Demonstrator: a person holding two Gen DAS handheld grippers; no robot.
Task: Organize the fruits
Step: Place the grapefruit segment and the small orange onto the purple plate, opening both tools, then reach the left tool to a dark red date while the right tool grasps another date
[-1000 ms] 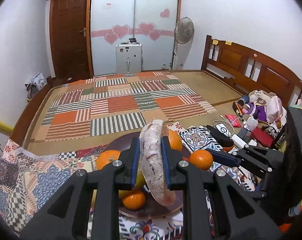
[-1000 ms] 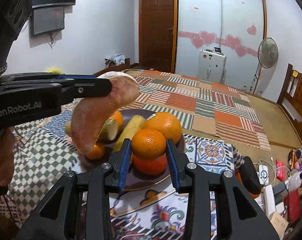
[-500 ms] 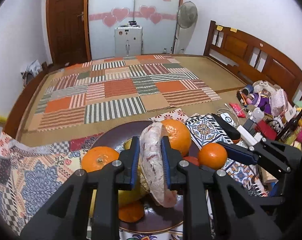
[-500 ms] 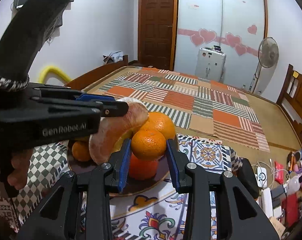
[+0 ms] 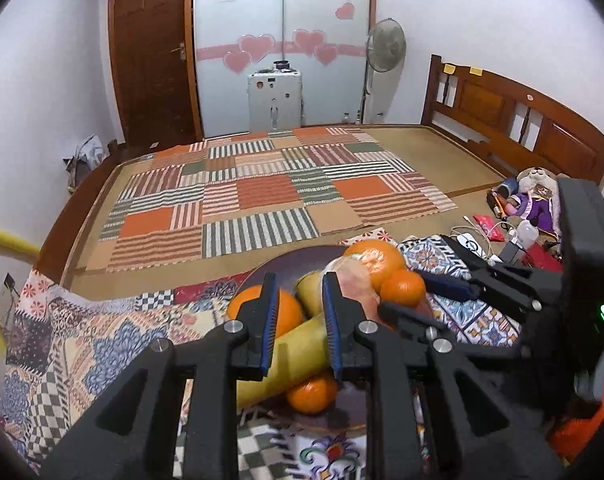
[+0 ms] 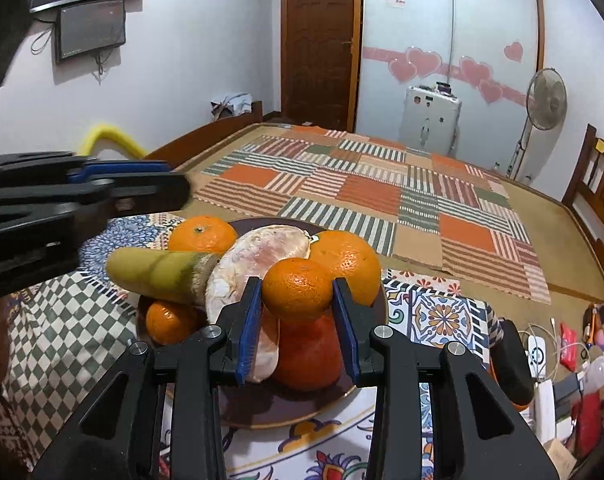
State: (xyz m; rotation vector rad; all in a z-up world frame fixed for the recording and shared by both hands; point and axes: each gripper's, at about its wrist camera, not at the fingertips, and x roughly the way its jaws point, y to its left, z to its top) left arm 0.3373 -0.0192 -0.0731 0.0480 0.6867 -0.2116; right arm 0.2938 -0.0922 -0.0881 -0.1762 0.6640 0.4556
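Observation:
A dark round plate (image 6: 302, 412) on the patterned tablecloth holds several oranges, a yellow-green banana (image 6: 158, 270) and a pink pomelo wedge (image 6: 258, 264). The wedge lies on the pile in the plate, also seen in the left wrist view (image 5: 351, 280). My left gripper (image 5: 300, 320) is open and empty just above the banana (image 5: 298, 348); it also shows in the right wrist view (image 6: 102, 188). My right gripper (image 6: 296, 308) is shut on a small orange (image 6: 298, 288) held over the plate's fruit; it also shows in the left wrist view (image 5: 421, 300).
The plate stands on a table with a patchwork cloth (image 5: 82, 344). Cables, chargers and small items (image 6: 557, 364) lie at the table's right. Behind is a bed with a striped patchwork mat (image 5: 262, 200) and wooden headboard (image 5: 521, 128).
My left gripper let go of the pomelo wedge, which now rests on the plate's fruit, and opened and drew back. My right gripper still holds the small orange, lowered toward the pile.

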